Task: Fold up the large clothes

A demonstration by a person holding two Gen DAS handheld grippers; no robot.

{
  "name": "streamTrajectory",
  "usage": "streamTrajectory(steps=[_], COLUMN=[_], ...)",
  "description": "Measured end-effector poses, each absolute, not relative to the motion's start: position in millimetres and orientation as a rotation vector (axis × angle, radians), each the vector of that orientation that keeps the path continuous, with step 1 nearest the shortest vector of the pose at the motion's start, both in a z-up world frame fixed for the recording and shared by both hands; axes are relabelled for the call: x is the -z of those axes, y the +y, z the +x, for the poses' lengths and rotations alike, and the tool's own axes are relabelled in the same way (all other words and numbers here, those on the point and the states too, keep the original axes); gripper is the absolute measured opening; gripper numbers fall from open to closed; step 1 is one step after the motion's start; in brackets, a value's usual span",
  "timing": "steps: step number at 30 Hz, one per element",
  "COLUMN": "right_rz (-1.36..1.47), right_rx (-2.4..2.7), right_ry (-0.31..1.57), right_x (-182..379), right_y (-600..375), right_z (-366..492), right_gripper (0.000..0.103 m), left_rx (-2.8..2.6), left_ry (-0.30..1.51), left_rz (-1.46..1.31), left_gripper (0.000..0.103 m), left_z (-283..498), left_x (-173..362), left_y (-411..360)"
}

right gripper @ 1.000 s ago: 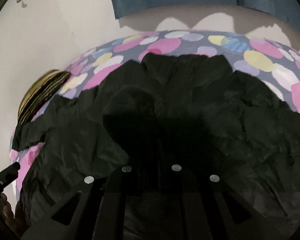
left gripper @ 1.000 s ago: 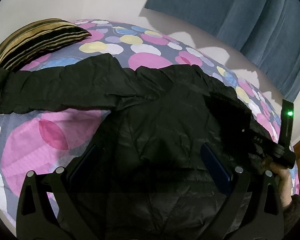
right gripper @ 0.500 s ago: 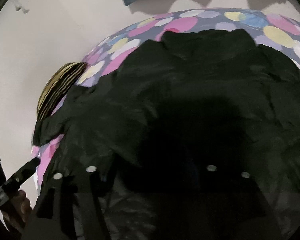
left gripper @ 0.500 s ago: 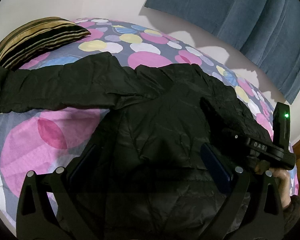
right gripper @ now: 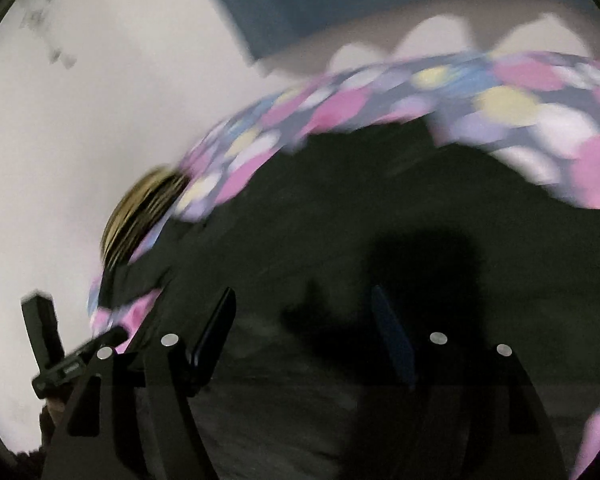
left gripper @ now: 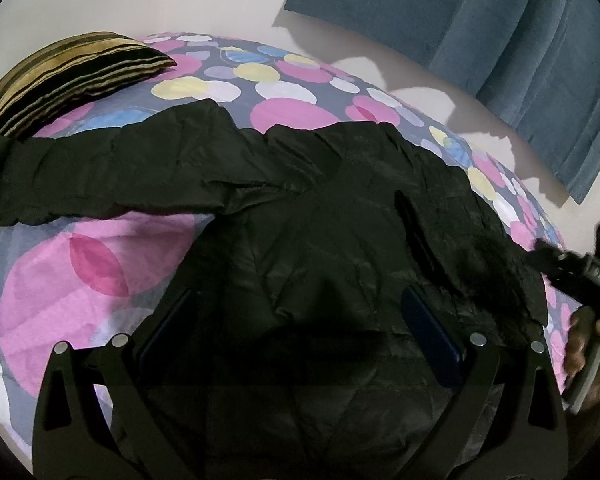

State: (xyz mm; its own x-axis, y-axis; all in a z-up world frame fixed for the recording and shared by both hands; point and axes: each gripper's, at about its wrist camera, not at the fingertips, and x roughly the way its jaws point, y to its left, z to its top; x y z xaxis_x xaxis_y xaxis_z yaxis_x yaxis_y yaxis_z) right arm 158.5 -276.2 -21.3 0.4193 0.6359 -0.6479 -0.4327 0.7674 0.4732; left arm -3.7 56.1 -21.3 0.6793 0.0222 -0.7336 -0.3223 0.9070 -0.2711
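Note:
A large black jacket (left gripper: pixel 308 248) lies spread on the bed, one sleeve (left gripper: pixel 100 172) stretched out to the left; its right sleeve is folded in over the body. My left gripper (left gripper: pixel 300 320) is open and empty, held just above the jacket's lower body. My right gripper (right gripper: pixel 304 328) is open and empty over the jacket (right gripper: pixel 380 208); that view is blurred. The right gripper's body also shows at the right edge of the left wrist view (left gripper: pixel 572 276).
The bed has a sheet with pink, blue and yellow circles (left gripper: pixel 80 280). A striped gold and black pillow (left gripper: pixel 68 76) lies at the far left against the white wall. A blue curtain (left gripper: pixel 480 32) hangs behind the bed.
My right gripper has opened and pulled back to the right, off the right sleeve. Its view has swung and blurred. The left gripper has barely moved.

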Motion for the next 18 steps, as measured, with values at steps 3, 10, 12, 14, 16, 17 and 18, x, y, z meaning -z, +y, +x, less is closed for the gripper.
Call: streamTrajectory(steps=[3, 10, 12, 14, 16, 17, 18], right_rz=[0.334, 0.586, 0.622, 0.580, 0.578, 0.583, 0.589], right_rx=[-0.476, -0.243, -0.300, -0.288, -0.289, -0.294, -0.300], right_ry=[0.890, 1.016, 1.073, 1.081, 1.070, 1.068, 1.066], right_x=[24.4, 94.5, 112.4, 116.4, 115.8, 115.0, 114.5], right_y=[-356.6, -465.6, -460.9, -454.8, -452.0, -451.8, -452.9], right_z=[182.8, 236.5, 247.2, 252.1, 252.6, 252.4, 252.1], right_gripper=[0.068, 0.054, 0.031, 0.027, 0.027, 0.027, 0.027], left_rx=[-0.191, -0.183, -0.180, -0.178, -0.176, -0.176, -0.176], left_ry=[0.809, 0.818, 0.822, 0.825, 0.827, 0.827, 0.828], left_rz=[-0.401, -0.391, -0.388, -0.384, -0.379, -0.377, -0.377], left_gripper=[0.101, 0.101, 0.101, 0.101, 0.101, 0.101, 0.101], left_z=[-2.4, 0.1, 0.8, 1.4, 1.6, 1.4, 1.4], left_x=[21.2, 23.0, 23.7, 24.2, 24.8, 25.0, 25.2], left_y=[56.1, 55.3, 54.9, 54.8, 54.1, 53.7, 53.6])
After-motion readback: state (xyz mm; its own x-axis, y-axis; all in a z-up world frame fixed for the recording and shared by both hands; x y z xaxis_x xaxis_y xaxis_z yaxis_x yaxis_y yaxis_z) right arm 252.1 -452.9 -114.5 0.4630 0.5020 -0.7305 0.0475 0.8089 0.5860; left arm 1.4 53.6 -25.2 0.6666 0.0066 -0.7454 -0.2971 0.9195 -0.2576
